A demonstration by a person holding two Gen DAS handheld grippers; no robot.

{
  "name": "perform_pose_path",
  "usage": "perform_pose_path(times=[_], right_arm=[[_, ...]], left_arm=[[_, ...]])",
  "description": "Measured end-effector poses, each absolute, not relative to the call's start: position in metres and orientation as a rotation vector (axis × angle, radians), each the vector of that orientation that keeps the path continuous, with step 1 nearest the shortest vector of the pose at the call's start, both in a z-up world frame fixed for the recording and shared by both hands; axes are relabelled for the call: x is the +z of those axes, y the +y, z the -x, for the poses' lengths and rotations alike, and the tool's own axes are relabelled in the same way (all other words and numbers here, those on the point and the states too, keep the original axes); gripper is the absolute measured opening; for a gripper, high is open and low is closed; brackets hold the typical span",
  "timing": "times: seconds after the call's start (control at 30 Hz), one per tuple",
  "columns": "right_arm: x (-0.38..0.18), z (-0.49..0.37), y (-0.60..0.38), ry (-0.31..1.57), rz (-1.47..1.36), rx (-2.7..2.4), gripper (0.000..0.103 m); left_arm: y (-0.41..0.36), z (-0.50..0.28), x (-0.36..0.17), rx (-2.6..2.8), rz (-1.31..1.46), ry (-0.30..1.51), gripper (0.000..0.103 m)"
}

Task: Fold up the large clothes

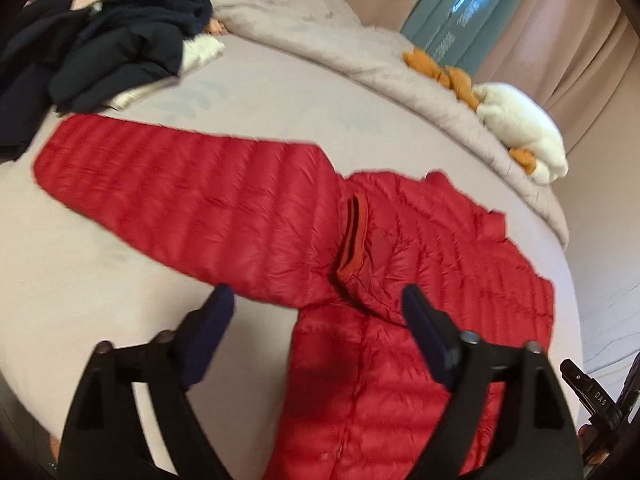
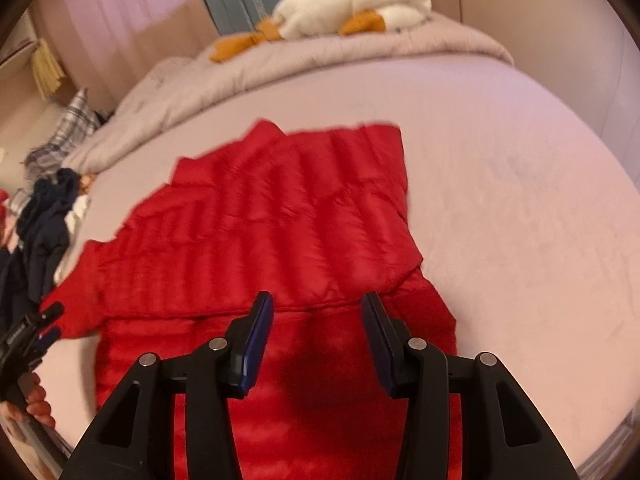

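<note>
A red quilted puffer jacket (image 1: pixel 248 216) lies flat on the bed. In the left wrist view one sleeve stretches out to the left and the collar (image 1: pixel 354 236) sits near the middle. My left gripper (image 1: pixel 316 300) is open and empty, hovering just above the jacket near the collar. In the right wrist view the jacket (image 2: pixel 280 220) has one side folded over its body. My right gripper (image 2: pixel 318 304) is open and empty above the jacket's lower part. The left gripper also shows at the left edge of the right wrist view (image 2: pixel 44 324).
The bed sheet (image 1: pixel 100 280) is pale lilac. A pile of dark clothes (image 1: pixel 100 44) lies at the far left. A rolled grey duvet (image 1: pixel 320 36) runs along the far side with a white and orange plush toy (image 1: pixel 520 124) on it. Curtains hang behind.
</note>
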State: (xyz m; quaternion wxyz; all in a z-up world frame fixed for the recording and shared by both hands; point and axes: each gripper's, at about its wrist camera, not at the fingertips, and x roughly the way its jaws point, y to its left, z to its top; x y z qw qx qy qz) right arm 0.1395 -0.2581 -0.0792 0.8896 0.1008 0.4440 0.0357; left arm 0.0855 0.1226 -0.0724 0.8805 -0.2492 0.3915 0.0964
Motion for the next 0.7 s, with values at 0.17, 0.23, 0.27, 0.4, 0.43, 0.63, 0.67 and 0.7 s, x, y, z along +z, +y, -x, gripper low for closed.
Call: perform_pose_path(times=[0.17,0.23,0.27,0.4,0.43,0.63,0.67,0.7], right_arm=[[-0.044,-0.109,-0.249,0.803,-0.192,0.108,0.081],[-0.035,-0.102,-0.244,0.757,-0.194,0.131,0.091],[-0.030,-0.099,-0.240,0.738,-0.191,0.141,0.094],[-0.015,-0.085,-0.228,0.661,-0.170,0.181,0.101],[-0.013,-0.081,-0.226,0.643,-0.166,0.189,0.101],[-0.013,-0.067,-0.216,0.596,-0.148,0.197,0.102],[-0.015,-0.068,-0.215,0.600,-0.149,0.186,0.102],[-0.015,-0.066,-0.215,0.602,-0.151,0.178,0.101]], left_arm=[[0.139,-0.047,-0.051,0.231,0.570,0.732,0.103],[0.148,-0.034,-0.047,0.257,0.585,0.700,0.103],[0.152,-0.030,-0.046,0.274,0.586,0.687,0.103],[0.178,-0.013,-0.055,0.347,0.632,0.661,0.103],[0.187,-0.011,-0.060,0.362,0.657,0.662,0.103],[0.239,-0.002,-0.089,0.470,0.757,0.650,0.101],[0.249,-0.002,-0.094,0.485,0.775,0.643,0.101],[0.256,-0.002,-0.097,0.492,0.787,0.633,0.098]])
